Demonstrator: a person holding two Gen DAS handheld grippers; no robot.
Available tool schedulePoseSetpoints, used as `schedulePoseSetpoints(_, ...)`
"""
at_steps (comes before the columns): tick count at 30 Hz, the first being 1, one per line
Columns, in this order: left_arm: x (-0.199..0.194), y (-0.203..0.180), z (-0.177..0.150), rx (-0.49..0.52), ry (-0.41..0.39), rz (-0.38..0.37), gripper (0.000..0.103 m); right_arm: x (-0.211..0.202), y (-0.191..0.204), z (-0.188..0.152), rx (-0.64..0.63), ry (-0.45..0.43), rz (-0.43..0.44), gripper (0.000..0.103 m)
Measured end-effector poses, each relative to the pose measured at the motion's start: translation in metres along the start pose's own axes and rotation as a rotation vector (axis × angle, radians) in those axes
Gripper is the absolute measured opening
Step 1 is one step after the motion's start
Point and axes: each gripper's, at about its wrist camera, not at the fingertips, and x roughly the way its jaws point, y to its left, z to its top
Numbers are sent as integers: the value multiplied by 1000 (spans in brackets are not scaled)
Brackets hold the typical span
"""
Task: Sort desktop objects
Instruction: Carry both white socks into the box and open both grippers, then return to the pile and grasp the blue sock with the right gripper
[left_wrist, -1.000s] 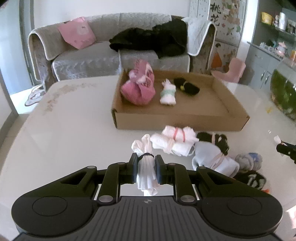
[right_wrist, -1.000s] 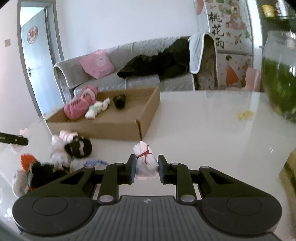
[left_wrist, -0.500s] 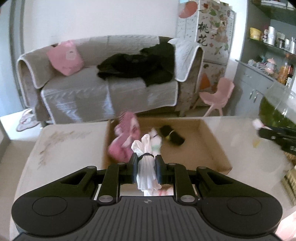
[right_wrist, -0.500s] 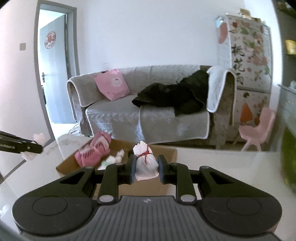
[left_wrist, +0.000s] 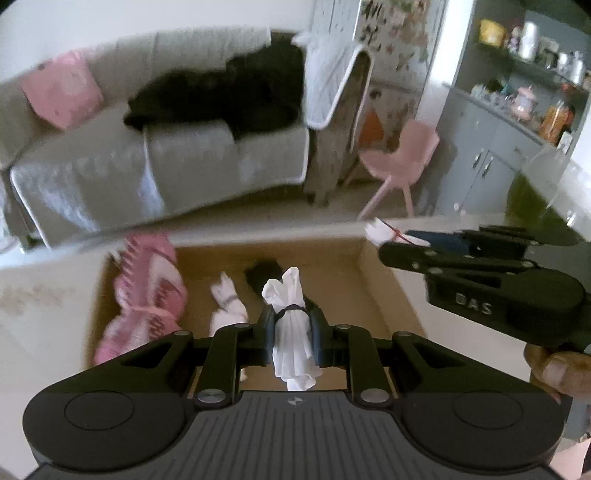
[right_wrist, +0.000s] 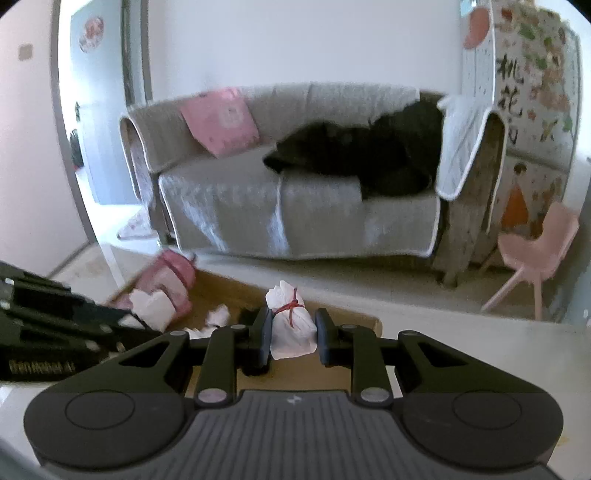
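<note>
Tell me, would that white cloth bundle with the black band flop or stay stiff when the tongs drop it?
Probably floppy: the white cloth bundle tied with a black band droops in soft folds below the left tongs. It likely weighs little, since a pinch at its tied waist holds it. It seems unlikely to roll or break in the brown cardboard box.

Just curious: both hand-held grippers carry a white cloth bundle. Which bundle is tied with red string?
The bundle in the right hand-held gripper has the red tie; the left hand-held gripper holds a bundle with a dark band.
</note>
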Motion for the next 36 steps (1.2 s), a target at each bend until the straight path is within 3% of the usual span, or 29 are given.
schedulePoseSetpoints(6,56,7,-13,7,82,18,25,38,-3,-10,14,79,-37,22)
schedulePoseSetpoints(13,78,10,-23,32,123,25,28,61,1,-19,1,149,-54,23)
schedulePoseSetpoints(14,78,10,-25,34,129,32,32,61,3,-22,-3,152,-63,24)
schedulePoseSetpoints(16,84,9,-24,35,141,38,51,66,2,-20,-12,160,-75,29)
schedulePoseSetpoints(17,83,10,-24,25,146,26,67,65,2,-20,-3,163,-67,32)
schedulePoseSetpoints(18,82,12,-24,14,139,14,77,63,1,-19,2,156,-65,40)
schedulePoseSetpoints(19,80,12,-23,10,130,15,79,62,1,-18,3,145,-71,54)
schedulePoseSetpoints(20,77,12,-23,14,124,22,80,57,1,-17,6,133,-74,59)
schedulePoseSetpoints(24,51,13,-26,29,91,34,81,23,0,-13,-1,75,-46,60)
schedulePoseSetpoints(28,6,23,-48,14,44,14,84,-37,2,-24,1,12,6,61)
schedulePoseSetpoints(36,-84,34,-123,-10,-3,-13,87,-132,27,-95,-5,-8,88,67)
